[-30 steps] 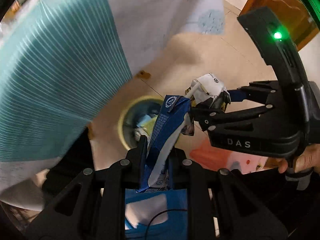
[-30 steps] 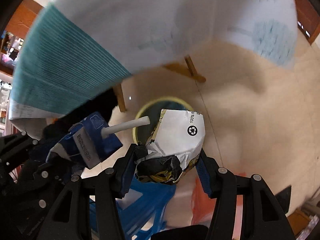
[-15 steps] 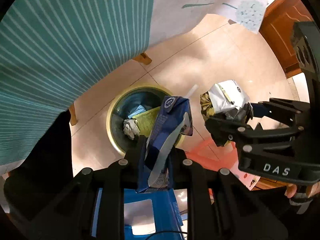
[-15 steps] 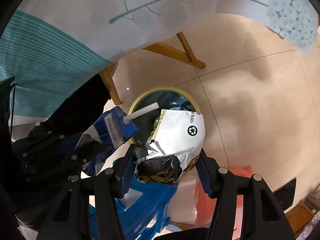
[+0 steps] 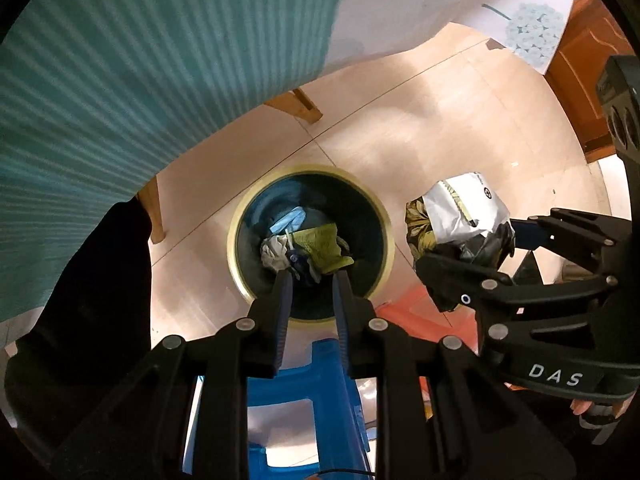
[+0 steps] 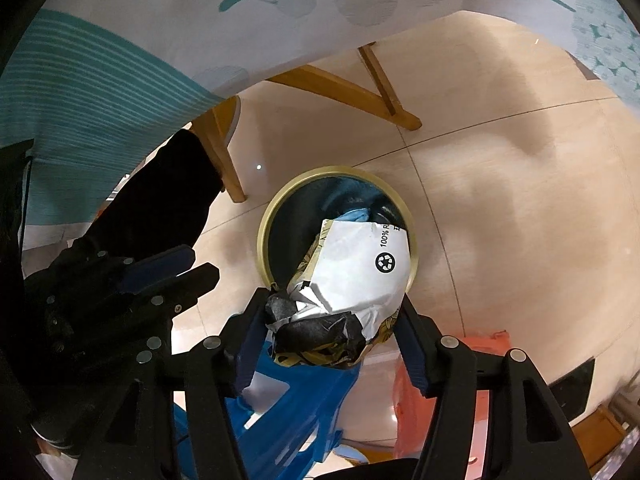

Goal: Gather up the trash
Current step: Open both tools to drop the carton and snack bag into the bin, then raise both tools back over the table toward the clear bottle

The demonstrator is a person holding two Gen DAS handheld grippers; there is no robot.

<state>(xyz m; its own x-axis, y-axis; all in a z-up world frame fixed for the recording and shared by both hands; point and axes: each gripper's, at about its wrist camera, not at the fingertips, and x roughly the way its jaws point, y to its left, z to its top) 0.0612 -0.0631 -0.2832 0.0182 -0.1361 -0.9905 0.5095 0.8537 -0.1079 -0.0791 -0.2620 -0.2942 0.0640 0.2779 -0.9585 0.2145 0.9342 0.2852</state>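
Now hovering with the left gripper (image 5: 310,276) right over the round trash bin (image 5: 232,240) on the tiled floor (image 5: 440,120), pointing down into its mouth, jaws narrow with nothing between them. Down inside the bin, near its middle: a small blue carton with a white straw (image 5: 298,262), lying against a yellow-green wrapper (image 5: 320,244), a grey crumpled scrap and a pale blue piece behind. Just beside the bin's right rim in the left wrist view, holding a crumpled white and black bag (image 6: 360,264) in the right gripper (image 6: 332,300), jaws medium-wide and only just opened a little further, with the pads touching the bag's crushed lower end on both sides. Seen from the right wrist, hanging partly over the bin's near rim, recycling mark facing up. Closest to both cameras, a blue plastic stool (image 5: 320,380); beyond the bin, a teal striped tablecloth (image 5: 120,80) draped above wooden legs (image 5: 154,212).
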